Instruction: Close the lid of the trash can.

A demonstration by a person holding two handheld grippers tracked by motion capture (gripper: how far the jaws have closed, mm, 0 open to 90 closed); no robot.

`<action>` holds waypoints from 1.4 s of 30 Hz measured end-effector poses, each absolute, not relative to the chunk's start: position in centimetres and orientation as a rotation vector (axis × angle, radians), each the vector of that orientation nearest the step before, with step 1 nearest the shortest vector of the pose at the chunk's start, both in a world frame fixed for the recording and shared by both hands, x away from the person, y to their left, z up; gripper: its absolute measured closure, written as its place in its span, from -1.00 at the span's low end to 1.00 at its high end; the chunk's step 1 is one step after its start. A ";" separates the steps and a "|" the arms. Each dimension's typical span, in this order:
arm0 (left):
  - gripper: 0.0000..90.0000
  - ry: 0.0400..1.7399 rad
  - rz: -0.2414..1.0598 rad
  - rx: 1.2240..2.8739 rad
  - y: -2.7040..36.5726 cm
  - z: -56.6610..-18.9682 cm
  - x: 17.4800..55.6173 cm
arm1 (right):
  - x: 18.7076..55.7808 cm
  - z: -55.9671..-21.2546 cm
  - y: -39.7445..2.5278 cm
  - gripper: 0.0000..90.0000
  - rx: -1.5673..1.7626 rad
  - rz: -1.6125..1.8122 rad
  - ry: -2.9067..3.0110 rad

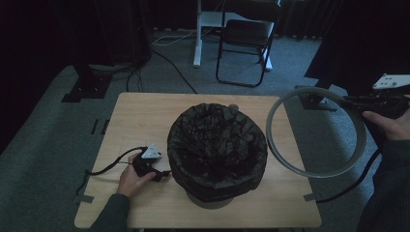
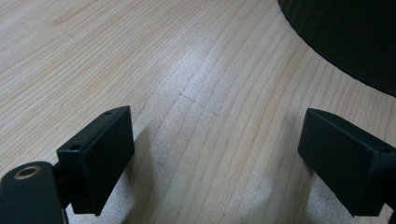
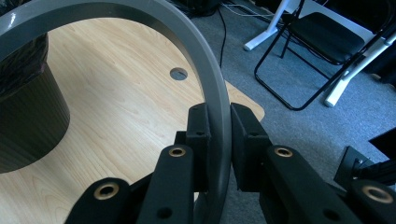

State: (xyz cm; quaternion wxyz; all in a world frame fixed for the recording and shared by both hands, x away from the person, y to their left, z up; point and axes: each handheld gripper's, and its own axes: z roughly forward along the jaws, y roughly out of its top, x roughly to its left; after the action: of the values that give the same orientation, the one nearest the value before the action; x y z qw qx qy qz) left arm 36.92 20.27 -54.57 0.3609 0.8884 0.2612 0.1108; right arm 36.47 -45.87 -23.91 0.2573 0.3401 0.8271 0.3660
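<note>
The right gripper [image 1: 353, 102] is clamped on the grey ring [image 1: 285, 159], held right of the bag-lined bin [image 1: 217, 145] — ready, I judge, to drop over its rim. The left gripper [image 1: 162, 173] rests on the table [image 1: 140, 116] left of the bin, jaws apart — likely to steady it.

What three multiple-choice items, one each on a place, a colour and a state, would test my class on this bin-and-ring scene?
1. Where is the grey ring?
A. on the bin
B. held off the table's right edge
C. on the floor

2. What colour is the bag lining the bin?
A. black
B. white
C. blue

3. How is the left tool?
A. shut on the bag
B. shut on the ring
C. open

Answers: 1 B, the right tool grips the ring beside the table; 2 A, the liner is black; 3 C, its jaws stand apart over bare wood.
</note>
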 end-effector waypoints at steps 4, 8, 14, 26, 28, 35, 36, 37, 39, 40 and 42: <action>-0.76 0.673 0.285 2.290 20.3 -54.6 36.9 | 36.4 -23.7 -45.9 0.76 0.913 0.998 2.250; -0.76 0.673 0.286 2.290 20.3 -54.6 36.9 | 36.2 -23.5 -46.0 0.76 0.914 1.006 2.257; -0.76 0.673 0.286 2.289 20.3 -54.6 36.9 | 36.1 -23.3 -46.2 0.76 0.909 1.015 2.269; -0.76 0.674 0.286 2.289 20.3 -54.6 36.9 | 36.0 -22.9 -46.3 0.76 0.890 1.045 2.278; -0.76 0.674 0.286 2.289 20.3 -54.6 36.9 | 36.0 -22.8 -46.3 0.76 0.888 1.055 2.279; -0.76 0.674 0.286 2.289 20.3 -54.6 36.9 | 36.1 -22.4 -45.9 0.76 0.866 1.078 2.284; -0.76 0.674 0.286 2.289 20.3 -54.6 36.9 | 36.2 -22.3 -45.8 0.76 0.861 1.084 2.284; -0.76 0.674 0.286 2.289 20.3 -54.6 36.9 | 36.2 -22.2 -45.7 0.76 0.855 1.090 2.284; -0.76 0.674 0.286 2.289 20.3 -54.6 36.9 | 36.4 -22.1 -45.5 0.76 0.850 1.099 2.285; -0.76 0.674 0.286 2.289 20.3 -54.6 36.9 | 36.4 -22.1 -45.4 0.76 0.848 1.105 2.286; -0.76 0.674 0.286 2.289 20.3 -54.6 36.9 | 36.5 -21.9 -45.2 0.76 0.843 1.114 2.287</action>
State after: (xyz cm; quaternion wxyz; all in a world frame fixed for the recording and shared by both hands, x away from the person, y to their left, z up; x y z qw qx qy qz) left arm 36.91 20.27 -54.57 0.3609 0.8883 0.2616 0.1109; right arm 36.54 -45.19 -21.93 0.2290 0.3061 0.8308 0.4046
